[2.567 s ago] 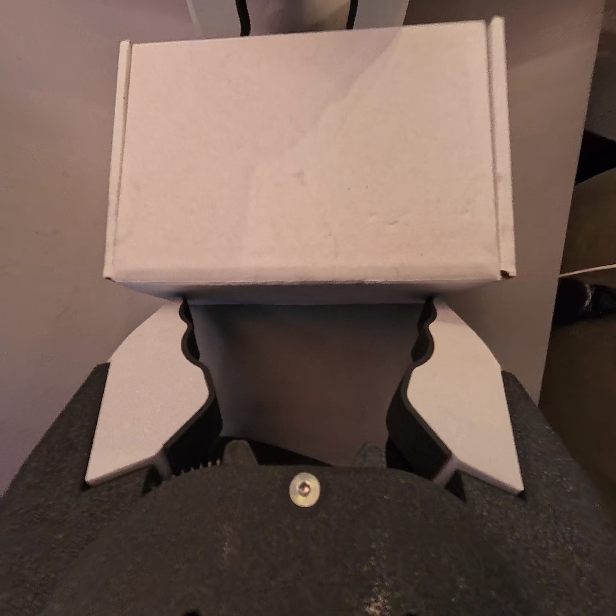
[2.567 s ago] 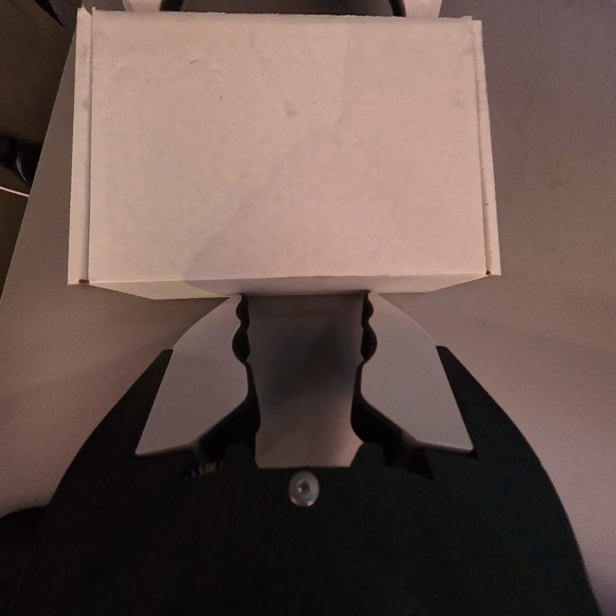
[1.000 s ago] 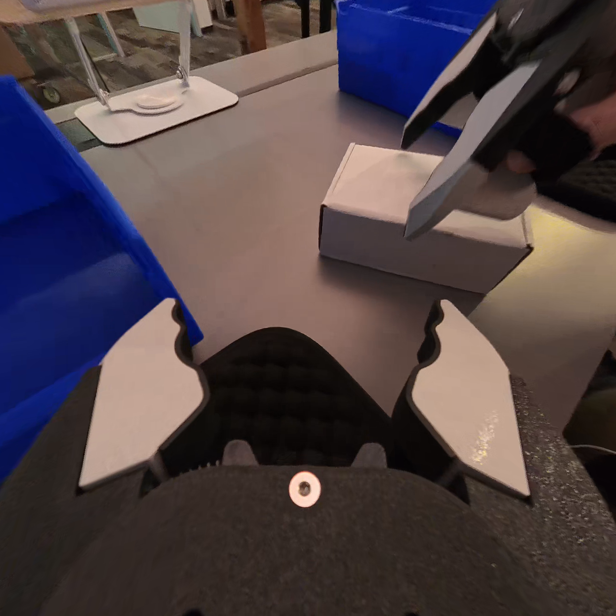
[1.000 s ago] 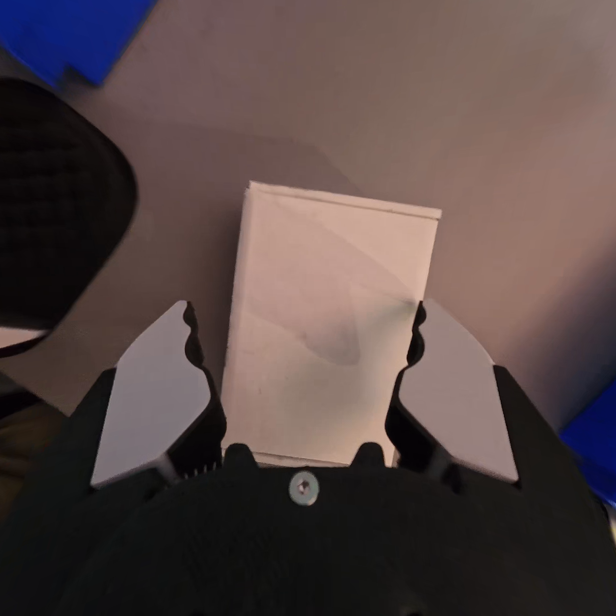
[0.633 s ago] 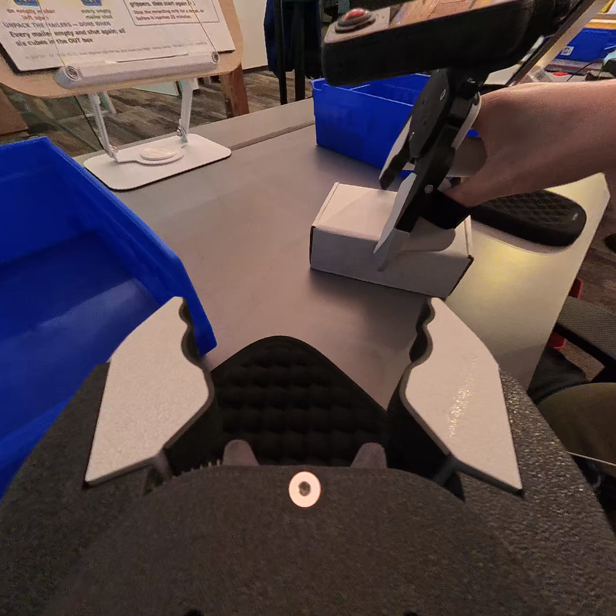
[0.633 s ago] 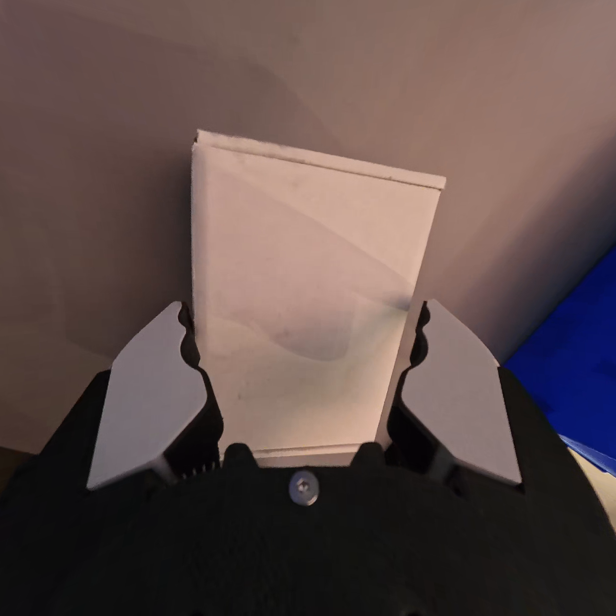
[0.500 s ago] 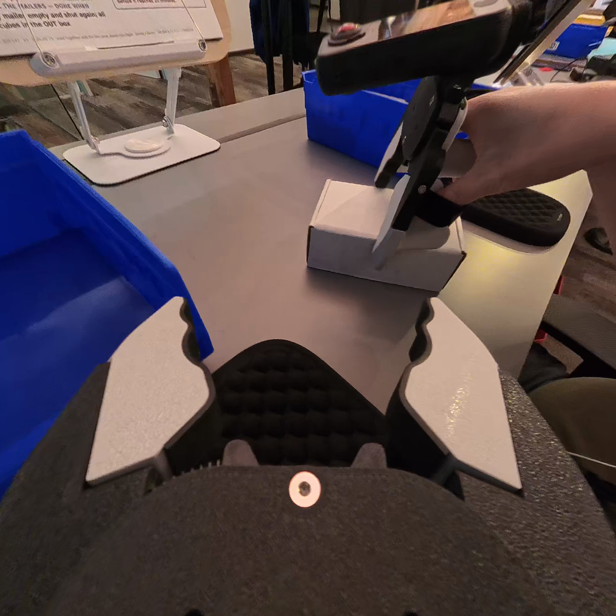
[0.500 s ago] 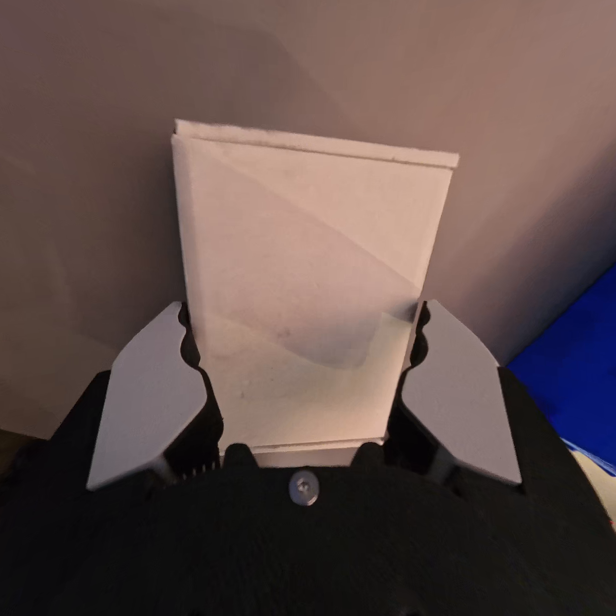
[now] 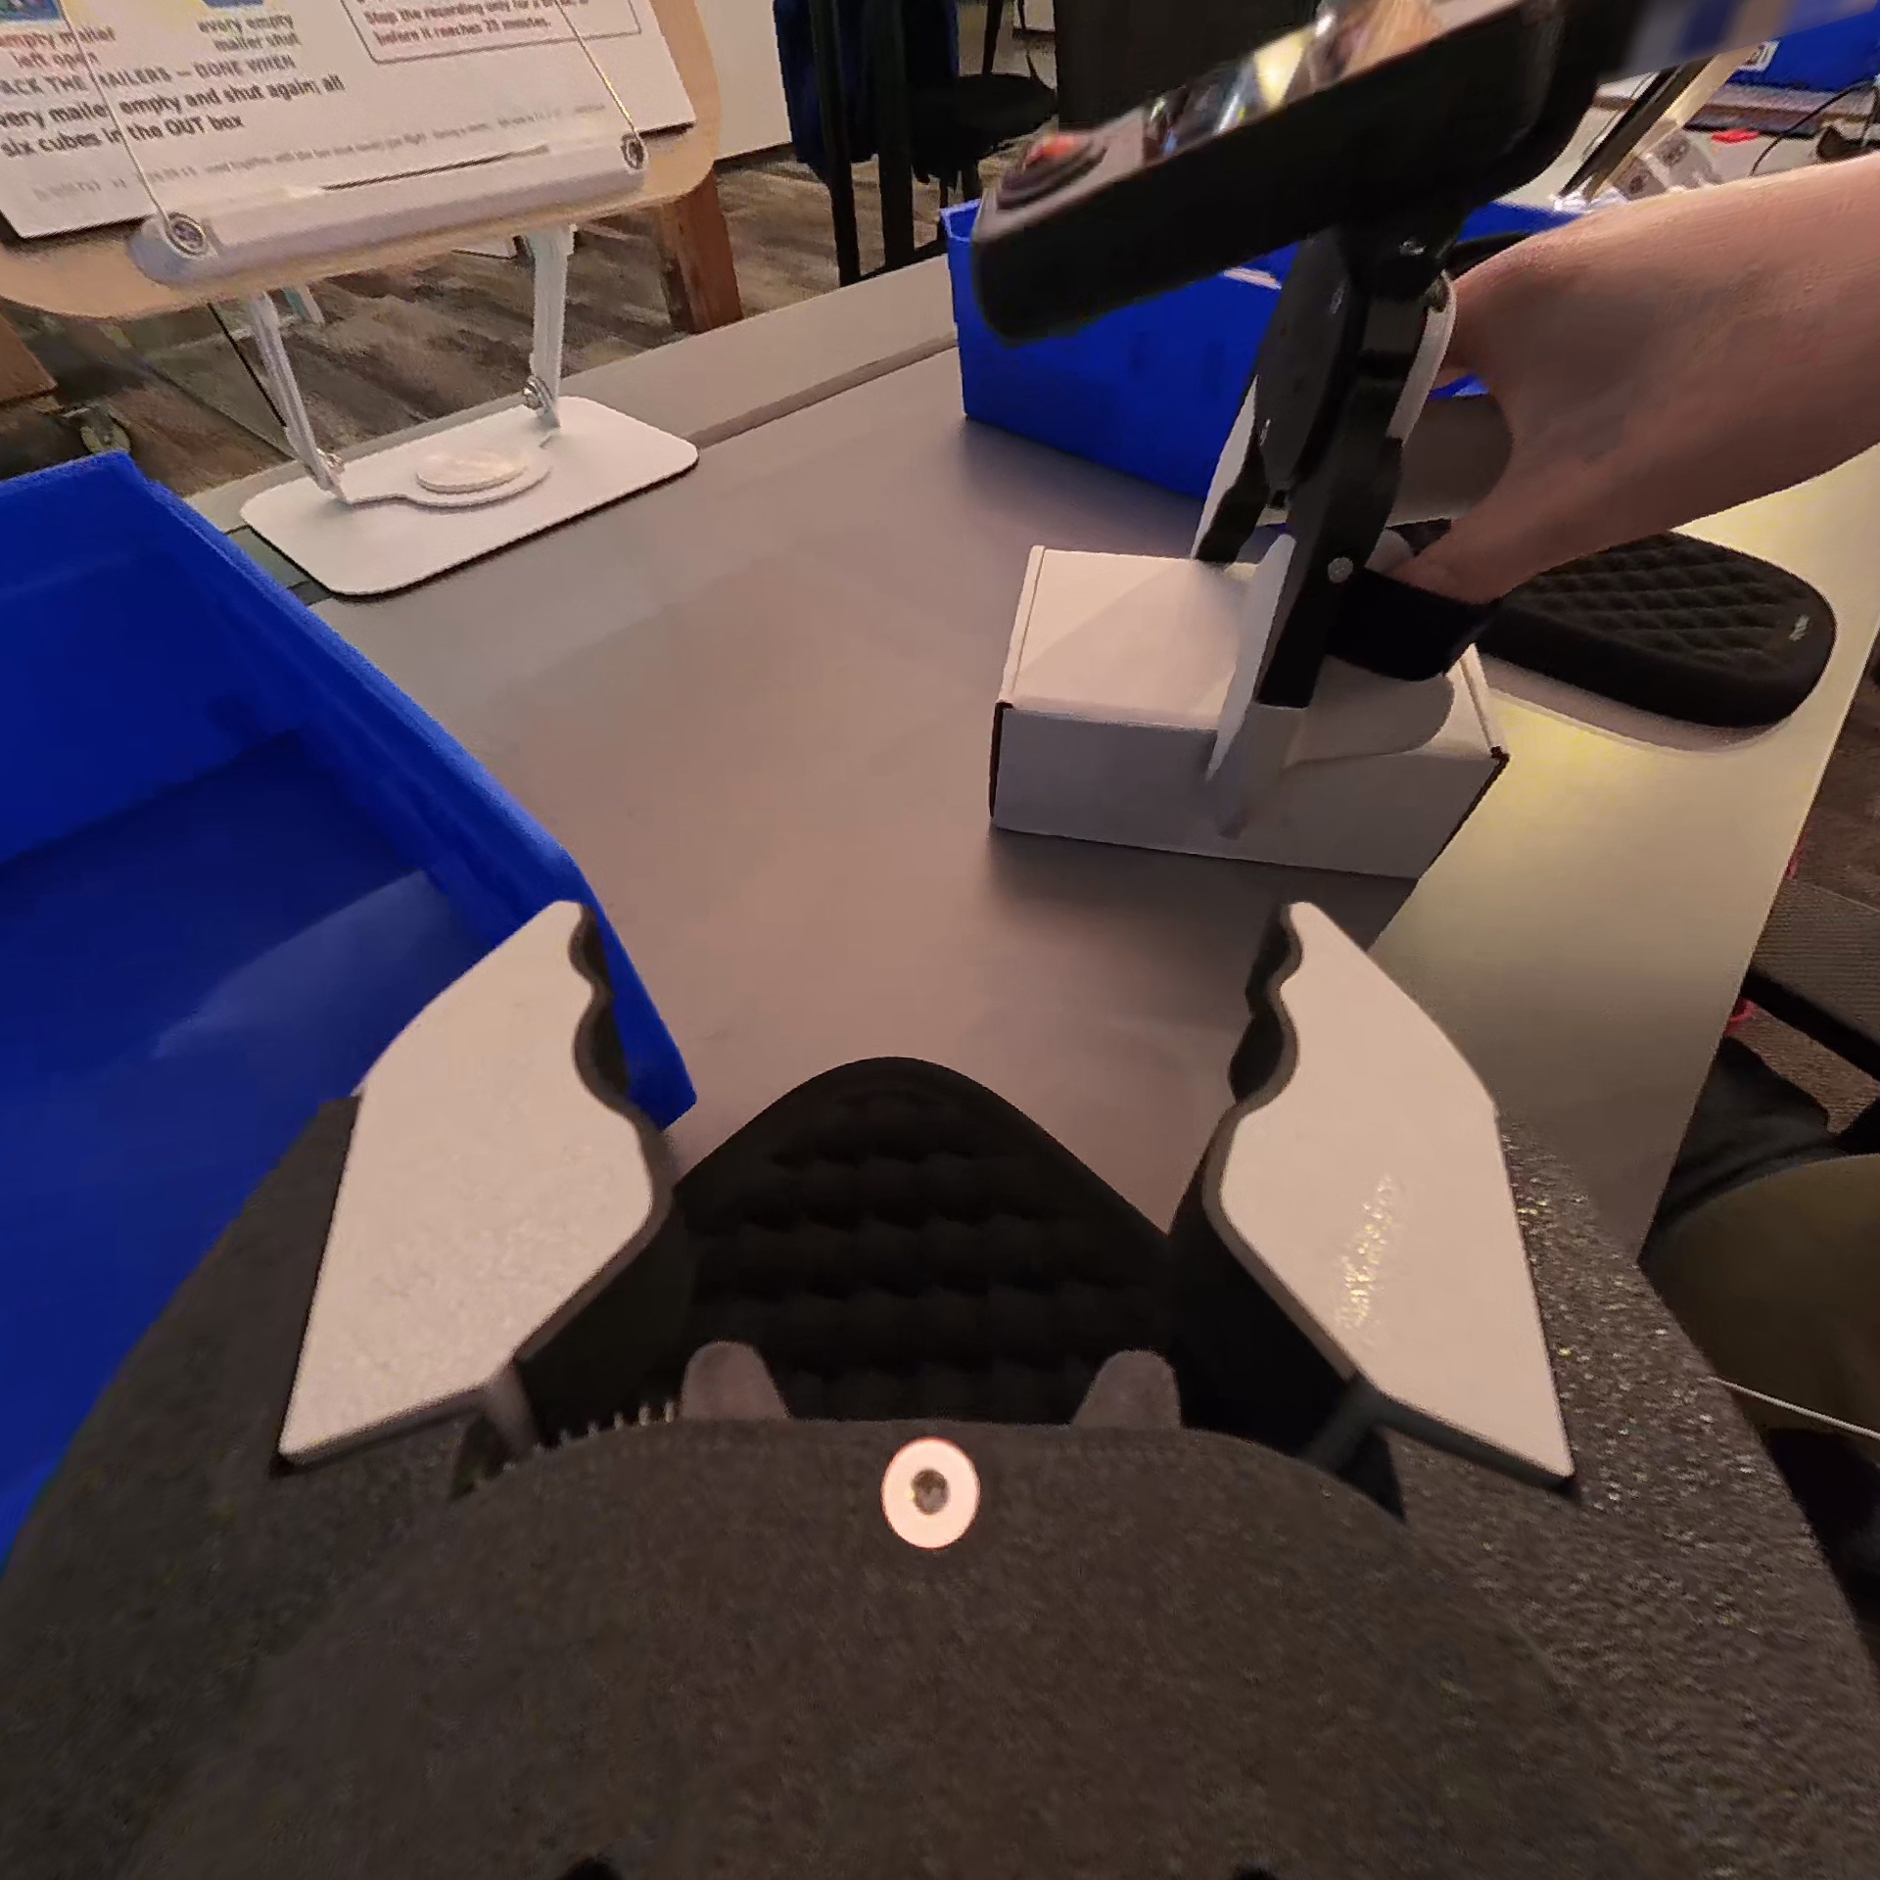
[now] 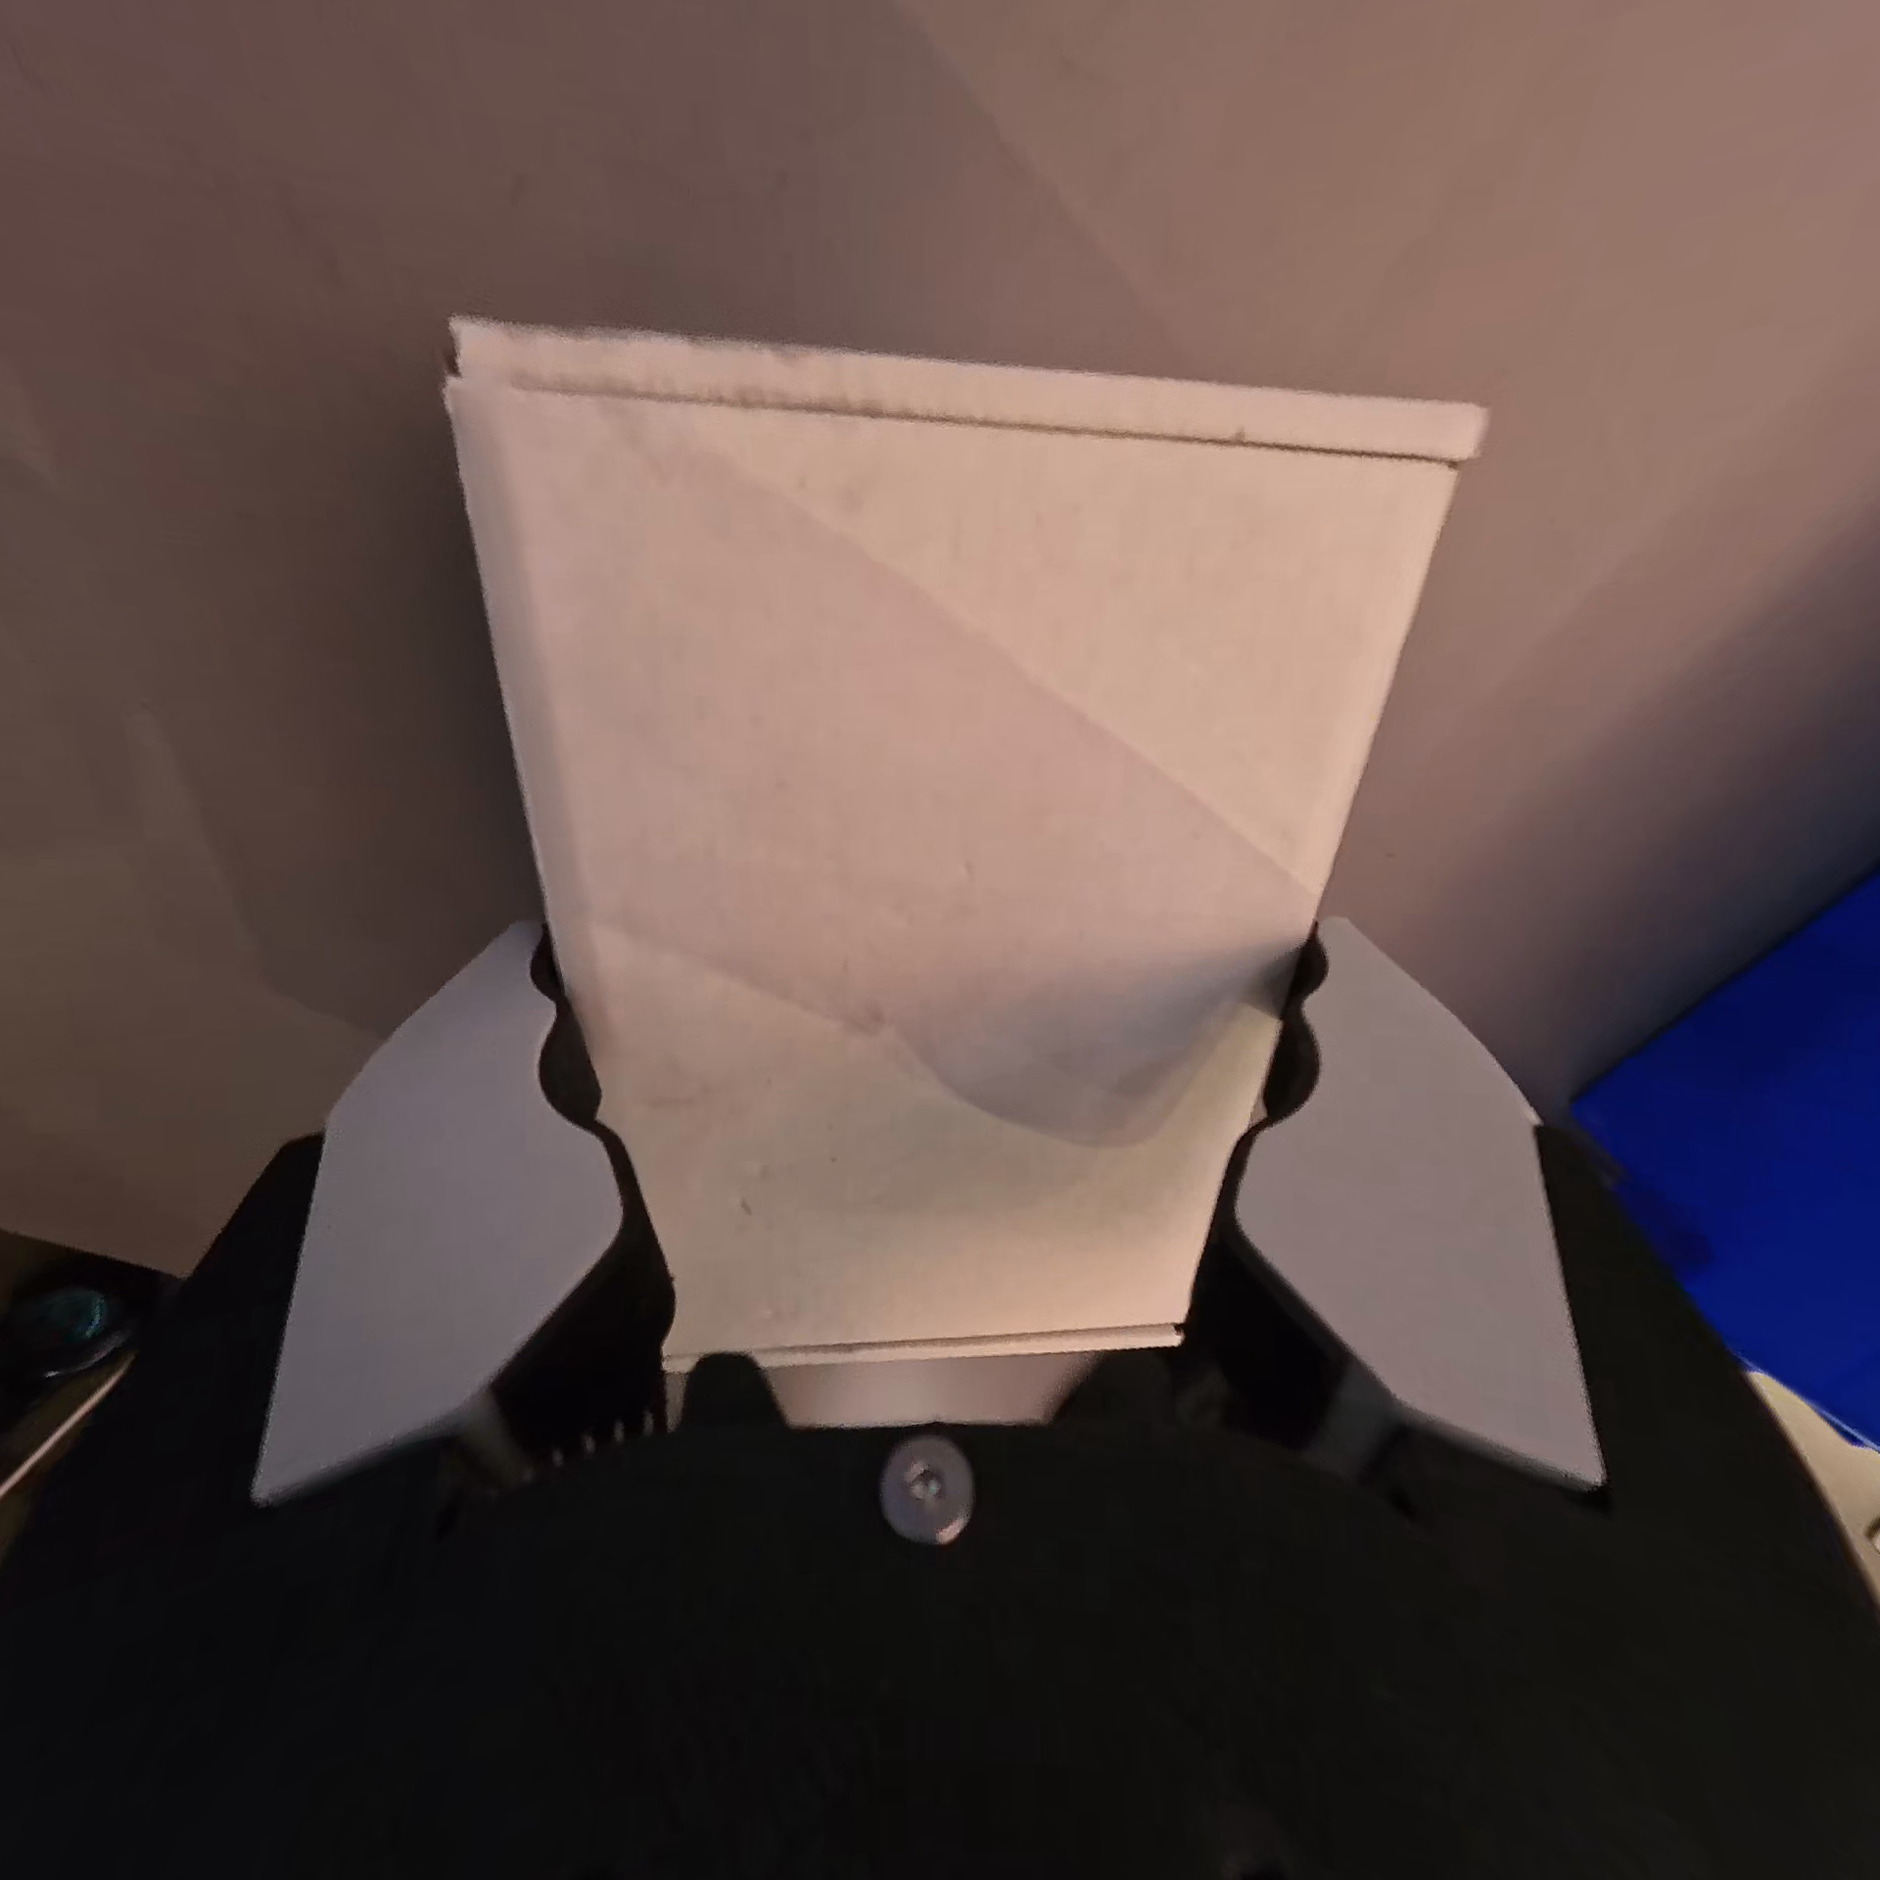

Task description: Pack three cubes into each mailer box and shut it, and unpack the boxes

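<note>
Across the grey worktop [image 9: 794, 712], warm, dim light is falling, and beyond its far edge a wood-patterned floor and dark chair legs are showing. A blue bin [image 9: 234, 814] is sitting at the worktop's left edge, a second blue bin [image 9: 1109, 376] is standing toward the far right corner, and a white document stand [image 9: 458, 478] bearing a printed sheet is resting near the far edge between them. A black textured pad [image 9: 1668, 641] is lying at the right edge, and another black pad [image 9: 916, 1211] is lying at the near edge, showing between the left gripper's fingers. The white mailer box [image 9: 1119, 692], shut, is sitting flat on the worktop near the right edge, just in front of the farther blue bin. The left gripper [image 9: 926, 1027] is hovering near the front edge with its fingers spread wide and holding nothing, well apart from the box. A person's hand [image 9: 1628, 407] is holding the right gripper [image 10: 931, 1027], which is reaching down over the box from the right. In the right wrist view its fingers are straddling the box's narrow width, the left finger [image 10: 448, 1200] and right finger [image 10: 1414, 1200] lying against the two long sides at the near end; whether they are already pressing the cardboard or just beside it cannot be told. The box's far end is projecting well past the fingertips.
</note>
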`<state>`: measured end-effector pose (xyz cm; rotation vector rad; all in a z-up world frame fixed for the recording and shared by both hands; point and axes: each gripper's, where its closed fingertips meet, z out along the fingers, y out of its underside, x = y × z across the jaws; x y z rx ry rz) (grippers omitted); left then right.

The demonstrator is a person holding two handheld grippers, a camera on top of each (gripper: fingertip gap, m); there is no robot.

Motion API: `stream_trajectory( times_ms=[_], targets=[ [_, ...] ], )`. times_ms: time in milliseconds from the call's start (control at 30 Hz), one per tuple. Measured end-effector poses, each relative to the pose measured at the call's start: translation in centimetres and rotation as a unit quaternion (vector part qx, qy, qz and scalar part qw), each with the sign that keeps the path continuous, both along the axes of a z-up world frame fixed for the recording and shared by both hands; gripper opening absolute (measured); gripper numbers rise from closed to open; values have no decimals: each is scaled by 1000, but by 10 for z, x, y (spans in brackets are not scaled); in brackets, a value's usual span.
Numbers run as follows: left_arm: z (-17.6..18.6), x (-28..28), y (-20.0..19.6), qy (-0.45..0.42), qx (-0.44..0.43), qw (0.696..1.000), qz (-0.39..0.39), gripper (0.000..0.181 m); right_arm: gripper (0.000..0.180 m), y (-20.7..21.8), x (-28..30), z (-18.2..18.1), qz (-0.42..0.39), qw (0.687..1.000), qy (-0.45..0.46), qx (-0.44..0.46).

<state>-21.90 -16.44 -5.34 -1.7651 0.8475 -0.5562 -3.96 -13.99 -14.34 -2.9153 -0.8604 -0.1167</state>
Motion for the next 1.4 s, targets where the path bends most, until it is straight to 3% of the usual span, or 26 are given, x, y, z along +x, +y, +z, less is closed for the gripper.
stream_trajectory(
  times_ms=[433,633,800,1167,1400],
  targets=[
    [7,-16,-2,-1,13,1000,11,115,134,0,13,-1,1,1000,-4,1],
    [6,-22,-1,-7,11,1000,14,114,133,-2,17,25,18,999,39,10],
    [6,-21,-3,-6,11,1000,10,114,133,2,25,82,58,996,56,31],
    [-7,-9,1,9,-3,1000,2,112,133,46,127,267,59,997,30,39],
    [-20,-3,5,34,-14,999,2,112,133,56,151,321,31,990,136,25]
  ],
)
